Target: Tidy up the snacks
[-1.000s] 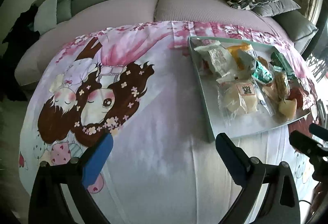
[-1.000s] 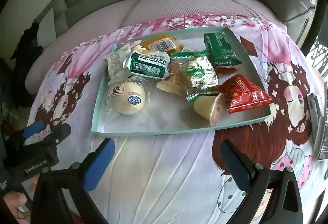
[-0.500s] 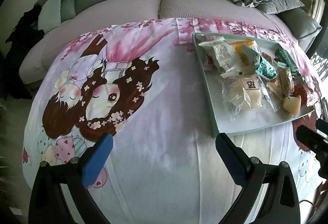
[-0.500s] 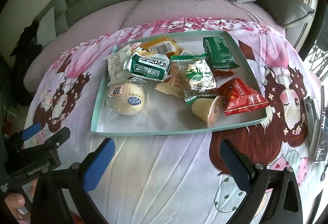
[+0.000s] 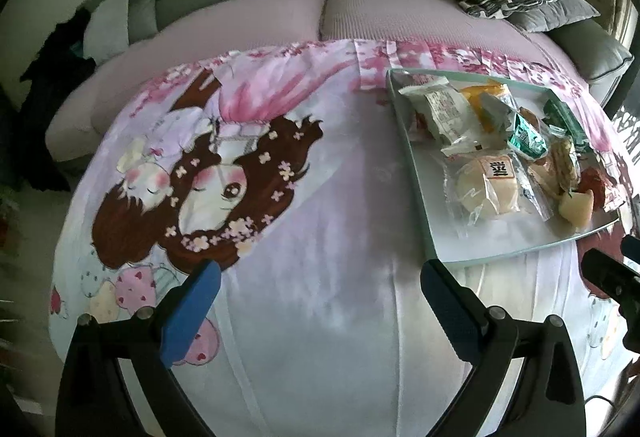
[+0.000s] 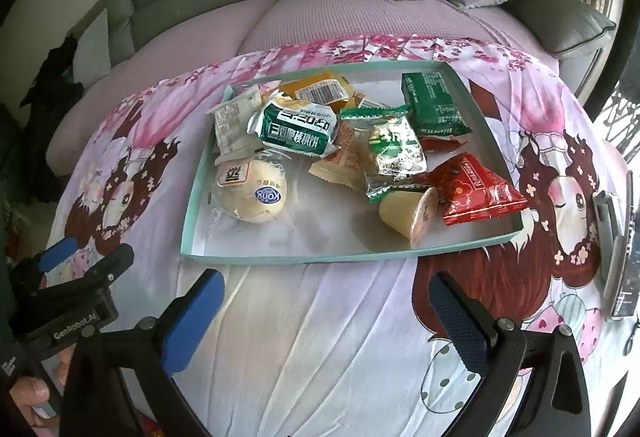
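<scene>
Both tools spread, empty. Shallow teal cardboard tray (image 6: 188,213) of wrapped snacks sits dead ahead of right tool (image 6: 326,303); ahead and off to the right of left tool (image 5: 320,287). Right is nearer. Tray's long axis runs across right tool's approach.

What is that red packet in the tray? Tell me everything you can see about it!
The red packet is a shiny, puffy, foil-like snack bag, sealed, with a dark flower mark and small print too fine to read. It lies flat near the tray's front right corner, one crimped end pointing toward the right wall. Its left edge touches the pale jelly cup lying on its side beside it. No tongs touch it. In the left wrist view only a sliver shows.
</scene>
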Demonstrator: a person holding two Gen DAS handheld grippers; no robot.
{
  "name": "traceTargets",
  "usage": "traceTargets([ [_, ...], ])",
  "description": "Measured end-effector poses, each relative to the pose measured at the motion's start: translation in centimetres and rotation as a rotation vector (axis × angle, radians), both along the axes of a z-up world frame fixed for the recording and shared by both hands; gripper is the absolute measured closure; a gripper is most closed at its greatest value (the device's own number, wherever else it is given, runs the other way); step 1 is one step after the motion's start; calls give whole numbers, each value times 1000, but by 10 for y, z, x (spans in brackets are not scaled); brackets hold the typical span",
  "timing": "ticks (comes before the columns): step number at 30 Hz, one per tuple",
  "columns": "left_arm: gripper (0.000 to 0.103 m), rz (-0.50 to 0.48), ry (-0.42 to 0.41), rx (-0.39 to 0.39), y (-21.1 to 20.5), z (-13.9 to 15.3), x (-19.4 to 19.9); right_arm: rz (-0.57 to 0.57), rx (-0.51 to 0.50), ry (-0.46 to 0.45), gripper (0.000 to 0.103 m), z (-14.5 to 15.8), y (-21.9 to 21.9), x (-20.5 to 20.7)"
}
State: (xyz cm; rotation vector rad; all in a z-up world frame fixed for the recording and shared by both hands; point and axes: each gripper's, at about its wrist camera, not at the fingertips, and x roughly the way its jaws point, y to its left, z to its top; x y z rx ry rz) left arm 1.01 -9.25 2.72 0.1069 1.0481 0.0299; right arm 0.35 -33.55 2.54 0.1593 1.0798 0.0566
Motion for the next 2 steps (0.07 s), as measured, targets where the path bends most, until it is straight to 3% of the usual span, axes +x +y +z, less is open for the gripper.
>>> traceTargets([
  [2, 3, -9, -3, 3, -1, 1, 0, 1, 1, 0, 0, 0, 0, 0],
])
